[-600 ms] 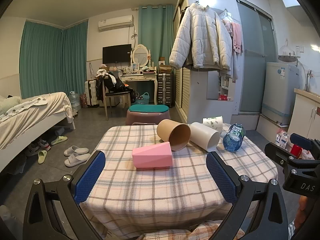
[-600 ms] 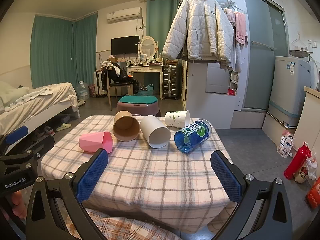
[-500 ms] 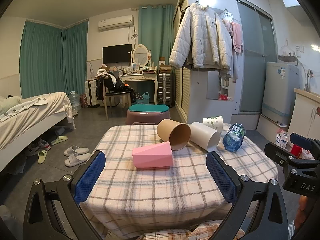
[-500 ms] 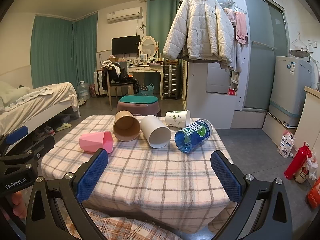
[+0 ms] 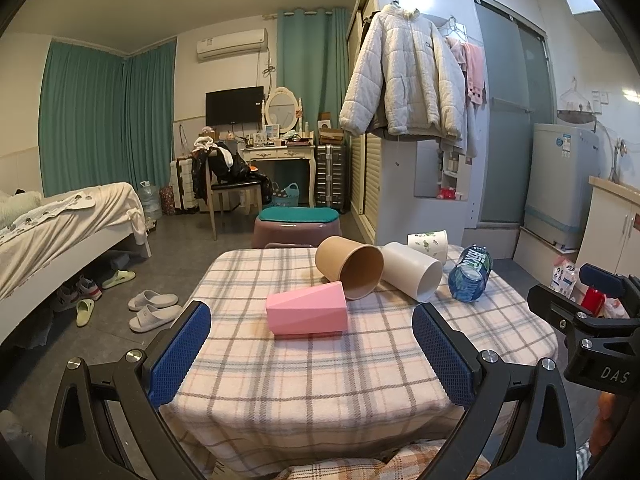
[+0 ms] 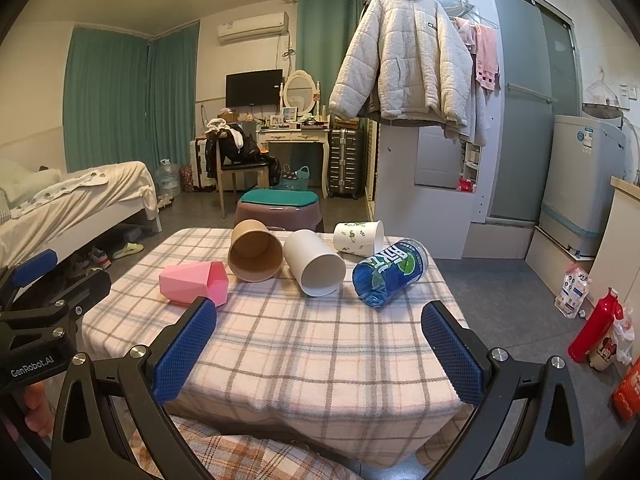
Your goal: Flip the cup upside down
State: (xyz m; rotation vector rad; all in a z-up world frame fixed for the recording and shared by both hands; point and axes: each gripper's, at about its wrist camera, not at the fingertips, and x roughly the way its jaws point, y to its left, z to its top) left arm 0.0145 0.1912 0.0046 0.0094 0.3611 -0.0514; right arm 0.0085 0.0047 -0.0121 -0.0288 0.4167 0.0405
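Note:
Several cups lie on their sides on a plaid-covered table (image 5: pixel 320 368): a pink faceted cup (image 5: pixel 306 314) (image 6: pixel 194 283), a brown paper cup (image 5: pixel 349 266) (image 6: pixel 255 256), a plain white cup (image 5: pixel 412 272) (image 6: pixel 315 268), a white cup with green print (image 5: pixel 428 242) (image 6: pixel 359 237) and a blue printed cup (image 5: pixel 470 278) (image 6: pixel 389 271). My left gripper (image 5: pixel 312 354) is open and empty, held before the table's near edge facing the pink cup. My right gripper (image 6: pixel 319 350) is open and empty, over the near edge, short of the white and blue cups.
A purple stool with a teal cushion (image 5: pixel 297 226) stands just beyond the table. A bed (image 5: pixel 60 232) is at the left with slippers (image 5: pixel 154 308) on the floor. A cabinet with a hanging jacket (image 5: pixel 404 76) and a washing machine (image 5: pixel 560 184) are at the right.

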